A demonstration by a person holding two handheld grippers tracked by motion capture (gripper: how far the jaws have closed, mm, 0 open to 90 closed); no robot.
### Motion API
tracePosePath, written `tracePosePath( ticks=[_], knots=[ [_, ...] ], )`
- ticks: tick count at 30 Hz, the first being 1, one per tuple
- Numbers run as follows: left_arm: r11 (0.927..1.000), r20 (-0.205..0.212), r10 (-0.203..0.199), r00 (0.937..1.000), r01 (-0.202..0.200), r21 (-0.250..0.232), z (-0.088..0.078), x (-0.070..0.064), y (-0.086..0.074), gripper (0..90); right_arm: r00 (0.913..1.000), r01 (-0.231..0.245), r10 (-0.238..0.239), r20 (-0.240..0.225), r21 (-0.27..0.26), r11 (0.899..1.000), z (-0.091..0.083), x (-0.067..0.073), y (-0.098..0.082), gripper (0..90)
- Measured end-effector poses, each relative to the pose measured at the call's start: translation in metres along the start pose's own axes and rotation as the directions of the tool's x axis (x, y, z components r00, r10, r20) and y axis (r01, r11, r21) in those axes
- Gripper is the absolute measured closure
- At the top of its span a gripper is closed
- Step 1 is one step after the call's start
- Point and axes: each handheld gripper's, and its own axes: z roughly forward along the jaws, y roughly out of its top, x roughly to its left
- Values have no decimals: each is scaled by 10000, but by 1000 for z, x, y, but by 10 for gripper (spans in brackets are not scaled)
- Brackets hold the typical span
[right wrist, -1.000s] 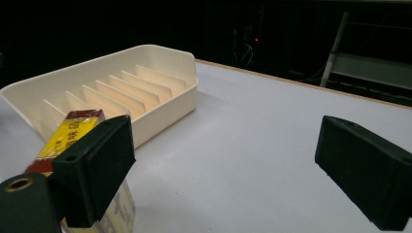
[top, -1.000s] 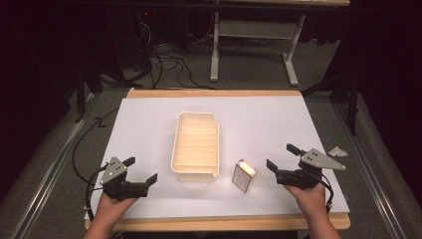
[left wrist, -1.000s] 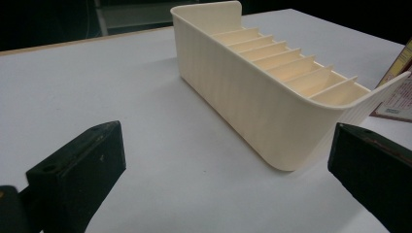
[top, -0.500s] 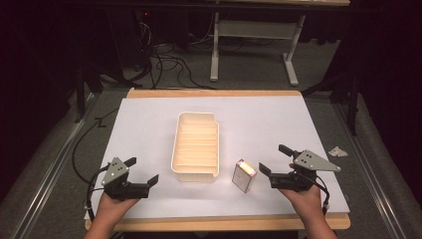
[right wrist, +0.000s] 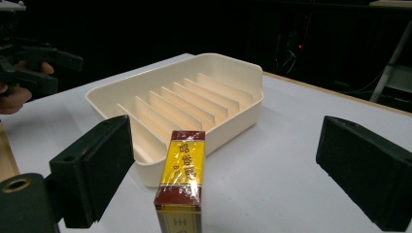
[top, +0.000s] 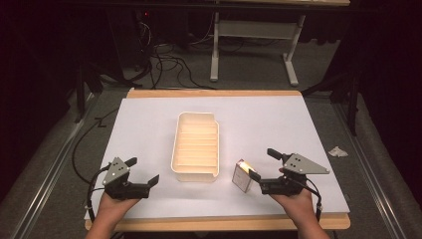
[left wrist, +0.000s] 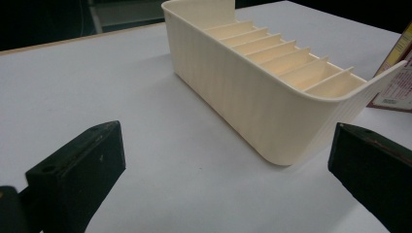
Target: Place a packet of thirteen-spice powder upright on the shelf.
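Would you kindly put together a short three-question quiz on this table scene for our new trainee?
1. True or false: the right gripper is shut on the small red-and-yellow wrapped box.
2. Multiple choice: the cream plastic tray with slotted dividers holds A) several boxes, B) nothing visible, C) a gripper.
3. Fill in: the small box stands upright on the white table sheet, between the tray and the ____ gripper.

Key
1. False: its jaws stand wide apart around the box, not touching it.
2. B.
3. right; the left gripper is open on the tray's other side.
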Motion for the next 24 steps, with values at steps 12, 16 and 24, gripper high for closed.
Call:
tracePosePath(
  ticks=[12, 16, 24],
  knots=[
    [9993, 22, -19, 10000, 20, -377, -1, 0, 3, 4, 9998, 36, -21, -222, 668, 9978, 16, 14, -9, 61],
    [9992, 109, -47, 9999, 51, -398, -1, -2, 4, 4, 9996, -24, 48, -278, 864, 9963, 20, 15, -12, 65],
    [9996, 245, -114, 9996, 120, -246, 2, -2, 3, 6, 9992, -268, 304, -277, 1237, 9920, 28, 17, -22, 108]
  ],
)
